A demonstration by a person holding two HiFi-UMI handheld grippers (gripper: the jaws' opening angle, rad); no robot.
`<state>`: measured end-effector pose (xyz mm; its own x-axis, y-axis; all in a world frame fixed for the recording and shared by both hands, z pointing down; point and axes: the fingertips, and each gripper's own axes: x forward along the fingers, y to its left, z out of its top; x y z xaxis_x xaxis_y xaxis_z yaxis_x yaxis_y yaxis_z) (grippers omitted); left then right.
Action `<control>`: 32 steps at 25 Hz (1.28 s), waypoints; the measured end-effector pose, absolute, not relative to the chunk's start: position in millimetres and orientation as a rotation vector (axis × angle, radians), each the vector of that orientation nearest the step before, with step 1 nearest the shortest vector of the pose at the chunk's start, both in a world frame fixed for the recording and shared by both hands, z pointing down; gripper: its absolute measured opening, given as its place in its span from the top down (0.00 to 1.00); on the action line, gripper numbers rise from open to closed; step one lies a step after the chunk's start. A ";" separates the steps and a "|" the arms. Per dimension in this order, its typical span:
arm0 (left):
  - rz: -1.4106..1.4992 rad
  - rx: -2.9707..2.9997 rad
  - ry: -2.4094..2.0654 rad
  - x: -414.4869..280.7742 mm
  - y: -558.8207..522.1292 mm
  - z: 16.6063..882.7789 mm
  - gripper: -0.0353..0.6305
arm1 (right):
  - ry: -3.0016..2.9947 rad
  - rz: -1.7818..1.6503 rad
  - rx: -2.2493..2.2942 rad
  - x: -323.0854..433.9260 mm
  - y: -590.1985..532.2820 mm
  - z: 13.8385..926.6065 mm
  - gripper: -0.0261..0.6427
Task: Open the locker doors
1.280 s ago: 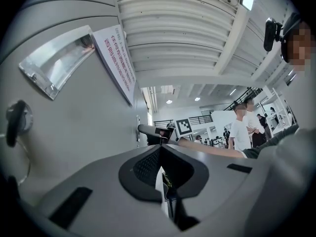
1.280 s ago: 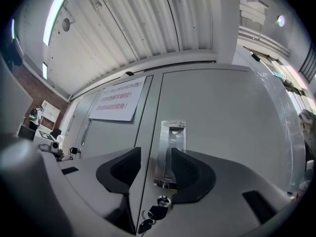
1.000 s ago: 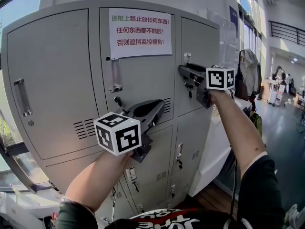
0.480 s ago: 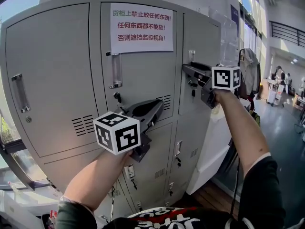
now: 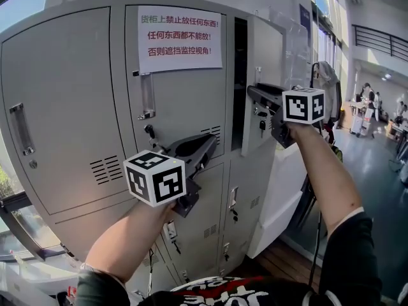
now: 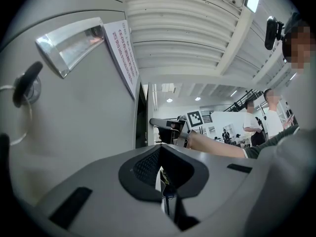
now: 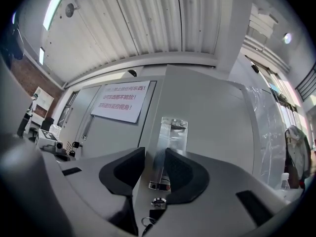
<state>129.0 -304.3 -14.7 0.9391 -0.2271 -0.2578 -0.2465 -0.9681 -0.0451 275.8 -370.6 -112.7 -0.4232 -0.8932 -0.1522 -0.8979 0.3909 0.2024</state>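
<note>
Head view: handle [image 7: 170, 132] behind right claw [image 5: 256, 95]

Only a dark gap shows inside the open locker [image 5: 240, 75]. The right gripper [image 5: 256, 97], jaws just closing on the handle [image 7: 170, 130], covers it from overhead. The left arm [image 5: 127, 241] hides some lower lockers [image 5: 245, 199]; distant people [image 5: 368, 104] are too small to tell.

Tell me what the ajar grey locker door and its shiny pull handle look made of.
The ajar grey locker door looks like painted sheet metal: even matte coat, thin edge. Its shiny pull handle is glossy: polished metal or clear plastic, unclear which.
</note>
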 end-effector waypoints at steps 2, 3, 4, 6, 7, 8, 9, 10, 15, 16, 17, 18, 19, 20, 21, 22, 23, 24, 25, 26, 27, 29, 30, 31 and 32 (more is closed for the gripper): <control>0.387 -3.020 0.358 131.4 -303.1 -14.1 0.94 | 2.589 0.388 -1.691 280.4 -365.2 -111.7 0.75; 0.386 -3.022 0.352 132.6 -302.6 -14.0 0.94 | 2.584 0.385 -1.688 282.5 -361.9 -111.5 0.75; 0.386 -3.023 0.346 133.8 -302.1 -14.1 0.94 | 2.582 0.382 -1.683 284.7 -358.2 -111.6 0.75; 0.385 -3.023 0.334 136.1 -301.3 -14.2 0.94 | 2.575 0.381 -1.678 290.0 -349.6 -112.3 0.75; 0.384 -3.024 0.329 137.2 -301.1 -14.0 0.94 | 2.571 0.380 -1.678 293.0 -345.1 -112.4 0.75; 0.384 -3.025 0.325 138.1 -301.0 -13.5 0.94 | 2.566 0.380 -1.678 295.9 -340.8 -112.3 0.75; 0.383 -3.027 0.322 139.1 -301.0 -12.9 0.94 | 2.562 0.381 -1.679 298.7 -336.8 -112.3 0.75; 0.383 -3.029 0.319 140.2 -301.1 -12.3 0.94 | 2.557 0.383 -1.679 301.2 -333.0 -112.5 0.75; 0.382 -3.036 0.303 148.2 -299.8 -10.4 0.94 | 2.541 0.400 -1.681 313.6 -316.1 -113.0 0.75; 0.381 -3.035 0.298 150.4 -298.9 -10.2 0.94 | 2.539 0.402 -1.681 316.3 -312.8 -113.0 0.75; 0.380 -3.034 0.294 152.6 -297.9 -10.1 0.94 | 2.537 0.405 -1.682 319.1 -309.5 -113.1 0.74; 0.380 -3.032 0.289 154.9 -296.8 -10.2 0.94 | 2.535 0.410 -1.686 321.8 -306.1 -113.2 0.75; 0.381 -3.031 0.285 157.1 -295.6 -10.4 0.94 | 2.533 0.414 -1.691 324.8 -302.6 -113.4 0.74; 0.381 -3.030 0.281 159.6 -294.2 -10.9 0.94 | 2.531 0.418 -1.697 328.2 -298.9 -113.7 0.74; 0.382 -3.030 0.275 162.2 -292.6 -11.4 0.94 | 2.528 0.419 -1.702 331.9 -295.0 -113.9 0.74; 0.381 -3.029 0.269 165.0 -290.9 -11.9 0.94 | 2.525 0.418 -1.706 335.9 -291.0 -114.1 0.74; 0.380 -3.028 0.264 168.0 -289.1 -12.2 0.94 | 2.521 0.413 -1.707 340.2 -287.1 -114.1 0.74; 0.379 -3.026 0.259 171.0 -287.5 -12.4 0.94 | 2.515 0.408 -1.708 344.9 -283.0 -113.9 0.74; 0.378 -3.024 0.254 174.1 -286.0 -12.4 0.94 | 2.510 0.405 -1.709 349.7 -278.9 -113.9 0.74; 0.377 -3.023 0.249 177.5 -284.5 -12.2 0.94 | 2.505 0.407 -1.712 354.4 -274.6 -114.0 0.74; 0.376 -3.023 0.244 181.0 -283.1 -12.0 0.94 | 2.503 0.416 -1.716 358.8 -270.2 -114.5 0.74; 0.373 -3.026 0.234 188.1 -280.6 -11.6 0.94 | 2.501 0.433 -1.724 367.4 -261.5 -115.8 0.74; 0.373 -3.027 0.229 191.7 -279.3 -11.7 0.94 | 2.496 0.433 -1.727 372.8 -257.4 -116.0 0.74; 0.373 -3.028 0.225 195.3 -277.8 -11.8 0.94 | 2.486 0.426 -1.732 379.5 -253.5 -116.0 0.74; 0.373 -3.028 0.219 199.0 -276.2 -11.8 0.94 | 2.471 0.413 -1.740 387.4 -249.5 -115.6 0.74</control>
<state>199.0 -276.2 -11.8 0.9601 -0.1317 -0.2468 -0.1518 -0.9863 -0.0643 387.4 -249.5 -115.6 -0.3461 -0.9101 -0.2280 -0.9348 0.3137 0.1667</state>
